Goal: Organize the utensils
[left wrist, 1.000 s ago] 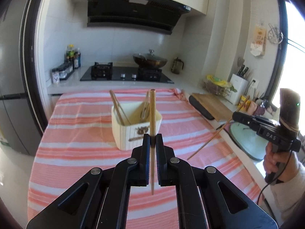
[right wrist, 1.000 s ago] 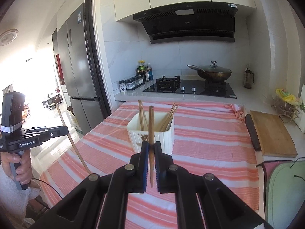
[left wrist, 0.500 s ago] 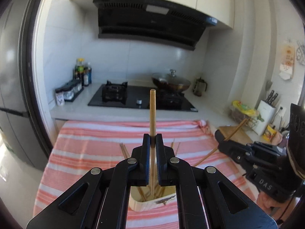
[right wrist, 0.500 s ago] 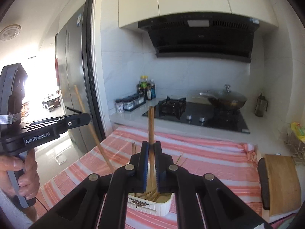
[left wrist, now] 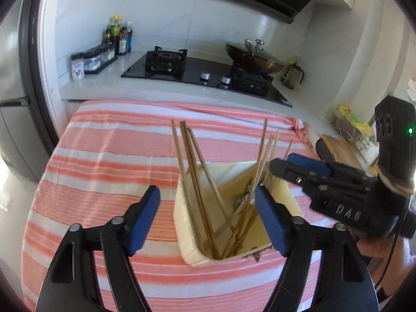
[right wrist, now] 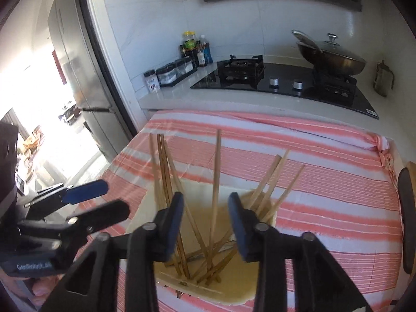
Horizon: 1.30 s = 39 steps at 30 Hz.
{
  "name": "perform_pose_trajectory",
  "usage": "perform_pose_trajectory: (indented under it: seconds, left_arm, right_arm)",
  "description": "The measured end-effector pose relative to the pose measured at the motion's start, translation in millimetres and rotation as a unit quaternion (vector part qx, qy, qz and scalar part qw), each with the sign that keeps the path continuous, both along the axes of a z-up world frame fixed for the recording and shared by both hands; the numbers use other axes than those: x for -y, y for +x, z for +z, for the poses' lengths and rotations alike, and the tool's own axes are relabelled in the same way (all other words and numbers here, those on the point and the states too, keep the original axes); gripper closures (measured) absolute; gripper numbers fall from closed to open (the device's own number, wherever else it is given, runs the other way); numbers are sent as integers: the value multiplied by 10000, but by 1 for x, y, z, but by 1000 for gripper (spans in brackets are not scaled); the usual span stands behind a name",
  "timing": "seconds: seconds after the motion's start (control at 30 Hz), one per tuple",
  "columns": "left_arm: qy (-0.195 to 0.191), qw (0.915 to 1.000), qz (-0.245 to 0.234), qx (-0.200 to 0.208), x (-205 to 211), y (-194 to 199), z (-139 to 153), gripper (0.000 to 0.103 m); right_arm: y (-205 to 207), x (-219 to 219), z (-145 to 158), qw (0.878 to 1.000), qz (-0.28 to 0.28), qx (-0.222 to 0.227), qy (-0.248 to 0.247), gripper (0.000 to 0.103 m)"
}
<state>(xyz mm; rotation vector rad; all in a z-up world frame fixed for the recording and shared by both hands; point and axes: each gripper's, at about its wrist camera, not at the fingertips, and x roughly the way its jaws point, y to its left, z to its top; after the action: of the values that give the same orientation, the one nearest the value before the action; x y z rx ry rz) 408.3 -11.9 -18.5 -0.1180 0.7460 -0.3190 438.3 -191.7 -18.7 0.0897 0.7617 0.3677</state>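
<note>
left wrist view: both hand-held grippers, left (left wrist: 206, 208) and right (right wrist: 205, 214), have just been opened, nothing clamped; thin wooden chopsticks (left wrist: 197, 179) are dropped into the cream rectangular holder (left wrist: 187, 236) on the striped bench (left wrist: 104, 161). retreat is called for next.

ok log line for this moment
left gripper: open, just released | right gripper: open, just released | chopsticks: in holder
</note>
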Motion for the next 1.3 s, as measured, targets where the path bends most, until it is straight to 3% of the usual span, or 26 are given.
perform_pose_trajectory:
  seconds: [0.03,0.13,0.2,0.27,0.3,0.37,0.53,0.7,0.97,1.3]
  left_arm:
    - [103,9999,30,71,-1,-10,3,10]
    - [322,9984,232,412,-6,-51,9,1]
    - [448,9967,386,562,-8,-82,8,1]
    - [455,9977,346,370,-8,-112,0,0]
    - [424,9981,348,268,-8,-126,-4,0]
    - [397,9972,561,291,-8,-154,-8,0]
    - [788,9900,943,693,4,-211,8,0]
    - [894,9836,1181,1026,9,-246,29,0]
    - [1124,9752,1469,1212,6,-279,40,0]
    - [1141,9772,1420,1093,5,-288,44,0]
  right_arm:
    - [-8,6,6,9998,-151,134,36,54]
    - [-42,21,24,9985,-294,458,44,52]
    - [-74,26,33,9972,-392,631,-115,34]
    - [-108,29,35,9957,-519,696,-327,18]
    - [-127,30,34,9951,-587,685,-406,15]
    - [-164,33,30,9935,-783,641,-517,15]
    - [-244,33,24,9893,-1123,693,-624,15]
    - [-292,26,36,9856,-1190,959,-717,15]
    - [-328,30,52,9796,-1418,1184,-794,15]
    - [-341,17,58,9795,-1282,1256,-915,15]
